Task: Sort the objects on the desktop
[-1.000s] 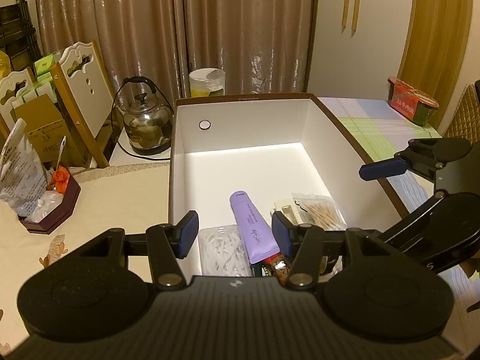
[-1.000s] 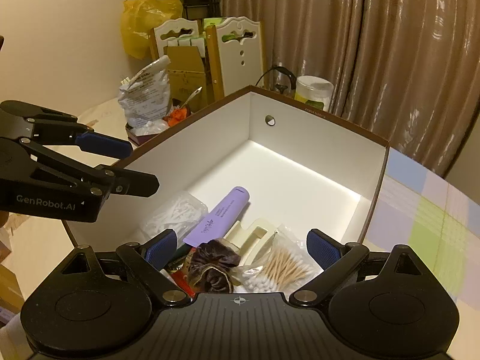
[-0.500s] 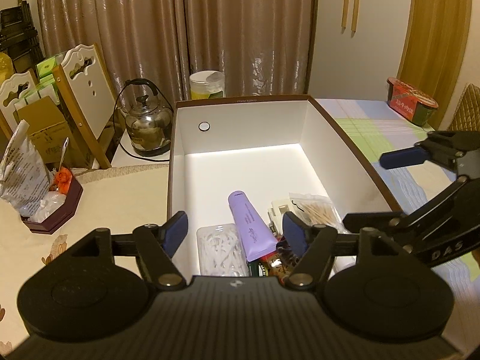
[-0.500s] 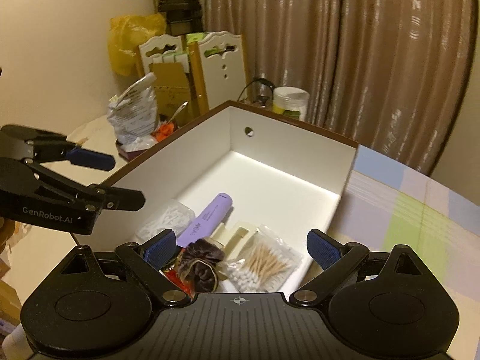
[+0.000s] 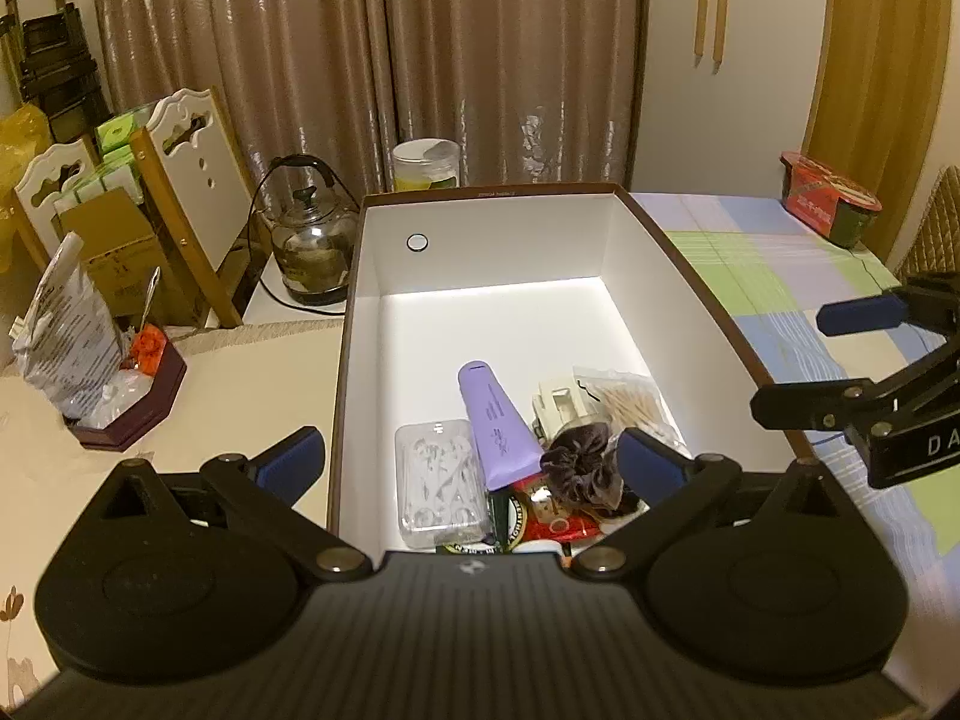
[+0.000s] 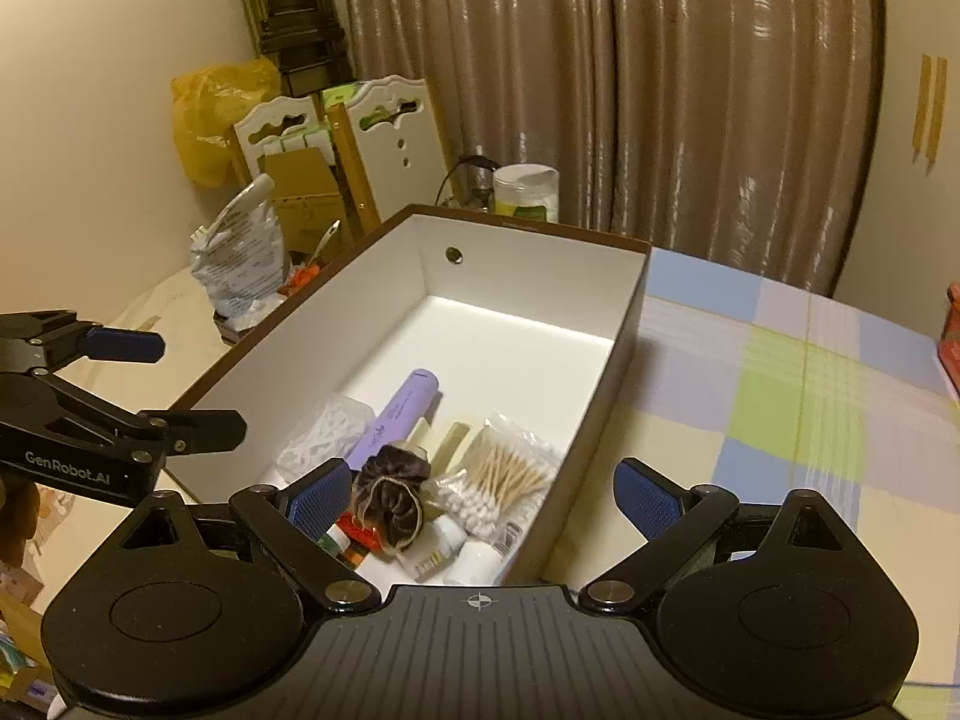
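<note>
Item: brown-rimmed white cardboard box (image 5: 606, 240), rectangular, lidless, at frame centre in both wrist views, standing on the bench (image 5: 240, 384).

Contents, all gathered at the near end of the box, lower centre of the frame:
- lilac plastic squeeze tube (image 5: 492, 426), lying lengthwise, cap end toward the far wall;
- clear plastic case of white floss picks (image 5: 438, 483), just beside the tube on its left;
- dark brown fabric scrunchie (image 5: 579, 468), on the tube's right, resting over other items;
- clear bag of wooden-stemmed cotton swabs (image 5: 630, 405), against the right wall;
- cream plastic piece (image 5: 555, 405), partly under the swab bag;
- red and green printed packets (image 5: 540, 522), mostly hidden by the gripper body.

Left hand-held gripper (image 5: 471, 462): fingers spread wide apart, nothing between them, its blue pads straddling the box's left wall and contents. It also appeared at the left edge of the right wrist view (image 6: 144, 384).

Right hand-held gripper (image 6: 483, 495): fingers likewise wide apart and empty, poised over the near right corner of the box; seen at the right edge of the left wrist view (image 5: 840, 360).

Surroundings: checked pastel tablecloth (image 6: 780, 396) right of the box; glass kettle (image 5: 312, 252) upper left; dark red tray with a silver bag (image 5: 120, 414) at left.
</note>
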